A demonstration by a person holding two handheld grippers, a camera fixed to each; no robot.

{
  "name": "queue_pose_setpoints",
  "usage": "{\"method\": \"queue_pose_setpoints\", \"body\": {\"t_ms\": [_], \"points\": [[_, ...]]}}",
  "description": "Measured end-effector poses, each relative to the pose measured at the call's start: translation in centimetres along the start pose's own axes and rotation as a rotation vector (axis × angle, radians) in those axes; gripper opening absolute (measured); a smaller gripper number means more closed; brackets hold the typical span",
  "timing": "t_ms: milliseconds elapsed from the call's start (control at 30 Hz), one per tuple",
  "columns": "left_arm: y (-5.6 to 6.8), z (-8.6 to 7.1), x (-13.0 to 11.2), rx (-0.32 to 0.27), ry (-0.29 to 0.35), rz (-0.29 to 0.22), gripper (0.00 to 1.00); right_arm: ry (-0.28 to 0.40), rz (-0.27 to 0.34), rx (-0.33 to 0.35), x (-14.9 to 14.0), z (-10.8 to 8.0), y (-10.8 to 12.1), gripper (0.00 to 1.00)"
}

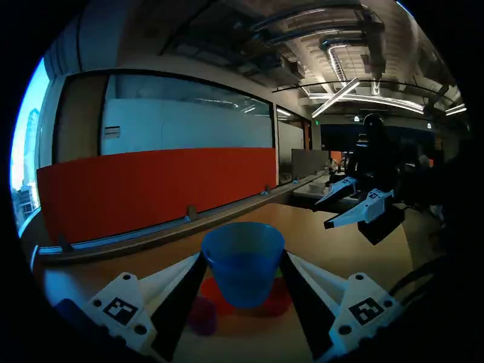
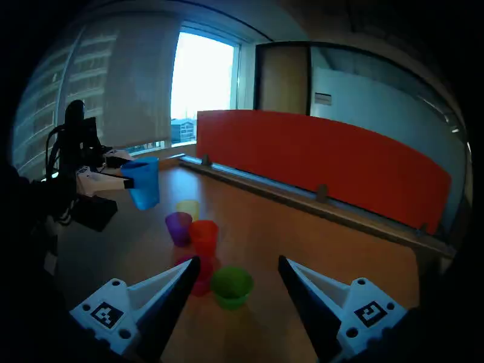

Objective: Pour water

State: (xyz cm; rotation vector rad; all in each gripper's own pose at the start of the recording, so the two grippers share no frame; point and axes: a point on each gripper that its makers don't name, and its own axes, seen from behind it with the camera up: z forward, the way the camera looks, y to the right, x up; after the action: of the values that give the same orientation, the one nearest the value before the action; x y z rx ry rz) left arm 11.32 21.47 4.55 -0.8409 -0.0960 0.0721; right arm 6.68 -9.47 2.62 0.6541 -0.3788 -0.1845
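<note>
Backdrop is a long red-orange divider panel [image 2: 339, 157] standing along the far edge of a brown wooden desk top [image 2: 351, 254], with a grey metal rail [image 2: 290, 193] running along its foot. Behind it there's a glass-walled room [image 1: 187, 115] and a tan door [image 2: 281, 78], plus a bright window [image 2: 202, 85] showing buildings outside, right beside a white roller blind [image 2: 121, 85]. Overhead: long white strip lights [image 1: 336, 97] and bare silver ducts [image 1: 336, 57].

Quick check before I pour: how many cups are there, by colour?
Blue cup: 1
Yellow cup: 1
Purple cup: 1
Orange cup: 1
Pink cup: 1
Green cup: 1
Total: 6 cups
</note>
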Motion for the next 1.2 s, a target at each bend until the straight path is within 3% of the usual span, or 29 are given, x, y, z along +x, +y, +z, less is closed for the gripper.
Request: {"method": "queue_pose_setpoints", "body": {"t_ms": [767, 1200], "points": [[-1.0, -1.2, 2.3, 0.013, 0.039, -0.015, 0.85, -0.009, -0.007, 0.01, -0.2, 0.8, -0.1, 1.0], [-1.0, -1.4, 3.3, 0.017, 0.038, 0.008, 0.84, -0.031, -0.037, 0.019, -1.1, 1.1, -0.1, 1.0]]}}
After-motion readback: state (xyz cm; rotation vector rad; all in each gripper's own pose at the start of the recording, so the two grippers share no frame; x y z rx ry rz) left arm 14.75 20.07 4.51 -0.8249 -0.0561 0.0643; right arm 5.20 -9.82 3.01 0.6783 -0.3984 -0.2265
